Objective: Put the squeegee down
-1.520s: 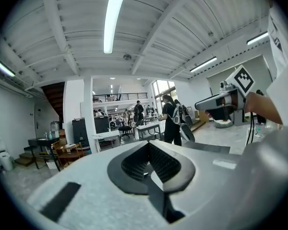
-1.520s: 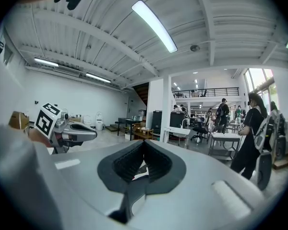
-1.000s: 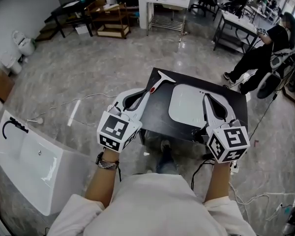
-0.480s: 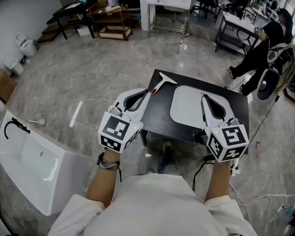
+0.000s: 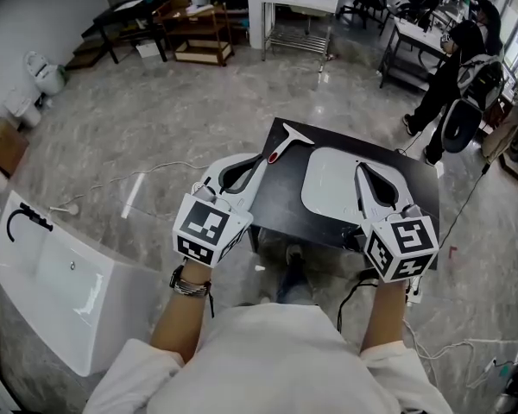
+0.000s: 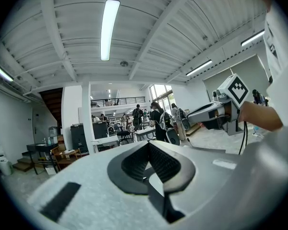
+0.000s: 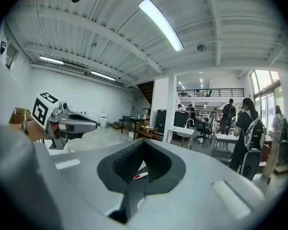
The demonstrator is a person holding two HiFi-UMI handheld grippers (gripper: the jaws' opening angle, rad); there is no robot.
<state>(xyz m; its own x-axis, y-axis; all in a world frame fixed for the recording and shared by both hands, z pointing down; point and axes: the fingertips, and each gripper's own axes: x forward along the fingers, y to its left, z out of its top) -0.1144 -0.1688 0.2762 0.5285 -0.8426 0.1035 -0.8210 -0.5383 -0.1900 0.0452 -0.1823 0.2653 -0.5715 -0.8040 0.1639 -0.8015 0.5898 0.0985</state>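
surface: black table (image 5: 285, 207), white tray (image 5: 330, 188), squeegee (image 5: 285, 141) | room: grey marble floor (image 5: 198, 119)

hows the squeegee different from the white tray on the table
The squeegee is slim and T-shaped, with a red spot on its handle; the white tray is broad, rounded and plain. The squeegee lies at the far left corner of the black table, the tray nearer its middle. Both are white and lie on it.
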